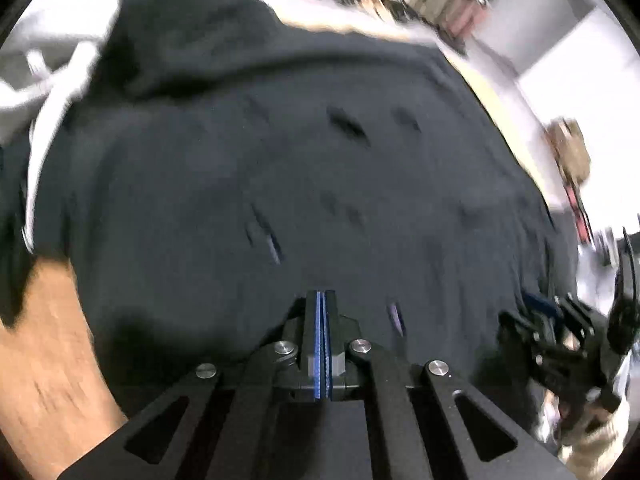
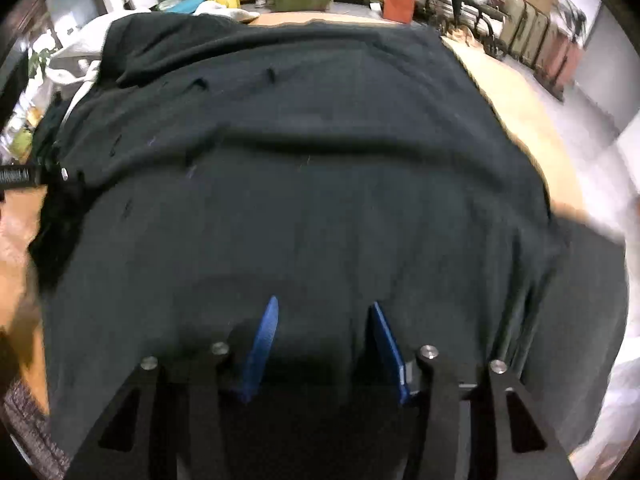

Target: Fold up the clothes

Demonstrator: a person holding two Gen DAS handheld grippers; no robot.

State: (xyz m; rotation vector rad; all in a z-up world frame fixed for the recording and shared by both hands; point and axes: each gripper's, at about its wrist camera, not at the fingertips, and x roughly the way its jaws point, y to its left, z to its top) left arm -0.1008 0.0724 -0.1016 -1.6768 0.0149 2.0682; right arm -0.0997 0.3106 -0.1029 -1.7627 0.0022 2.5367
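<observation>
- A dark garment (image 1: pixel 280 168) lies spread across the wooden bench (image 1: pixel 48 360), filling most of both views.
- The left tongs (image 1: pixel 323 300) have their blue pads pressed together at the garment's near edge; whether cloth sits between them cannot be told.
- The right tongs (image 2: pixel 322 312) stand spread, blue fingers (image 2: pixel 262 344) apart over the dark cloth, gripping nothing.
- In the left wrist view the right tongs show at 4 o'clock, beside the garment's edge.
- White cloth (image 1: pixel 60 48) lies at 10 o'clock, touching the garment.
</observation>
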